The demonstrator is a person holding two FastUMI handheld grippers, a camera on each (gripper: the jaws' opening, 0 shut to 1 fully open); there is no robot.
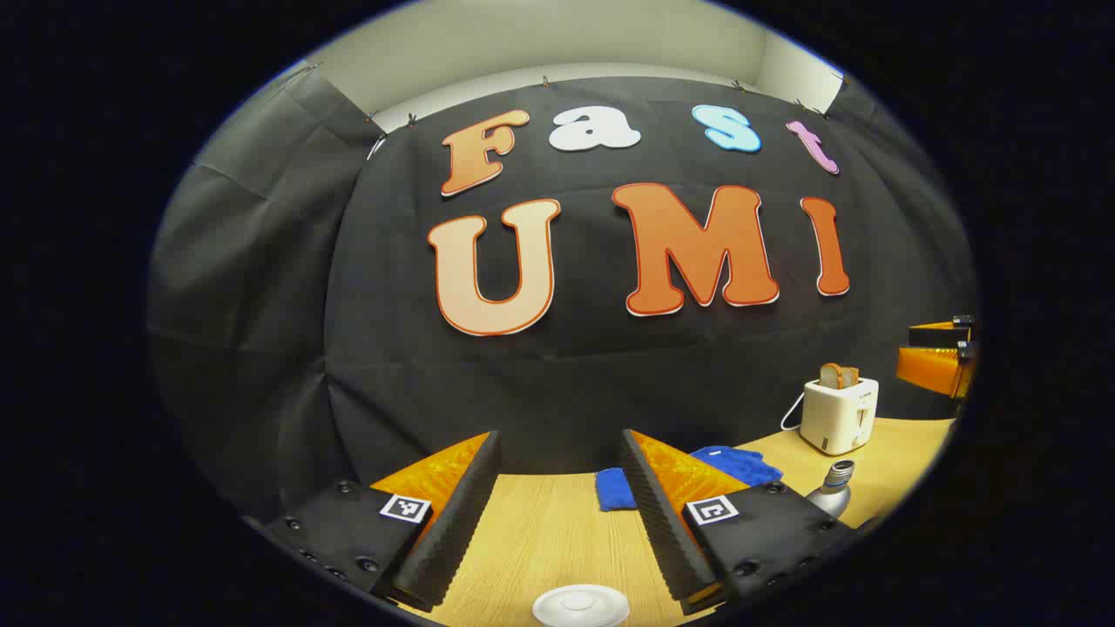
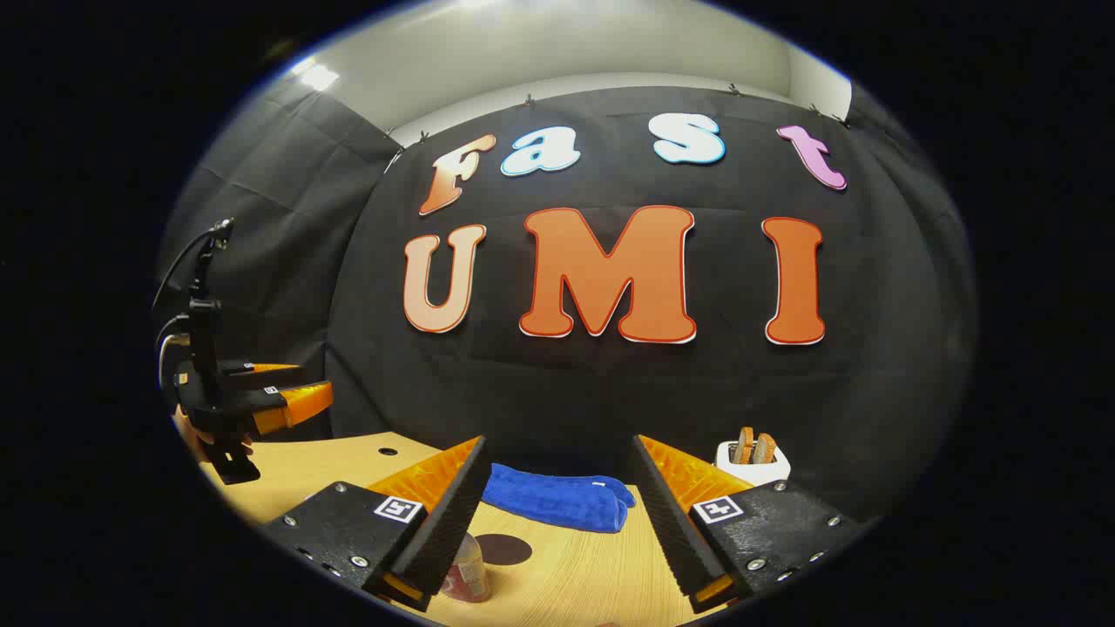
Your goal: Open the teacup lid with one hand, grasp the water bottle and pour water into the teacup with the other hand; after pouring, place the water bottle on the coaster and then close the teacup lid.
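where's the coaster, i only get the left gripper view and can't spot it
observer: In the right gripper view, a dark round coaster lies on the table, nearer the camera than the blue cloth.
operator: is the bottle on it yet
observer: It doesn't look so. The water bottle stands just to the coaster's left in that view, low in the picture.
operator: has the right gripper got hold of it
observer: No. The right gripper is open, and the bottle sits by the inner side of one of its fingers, not pressed between both.
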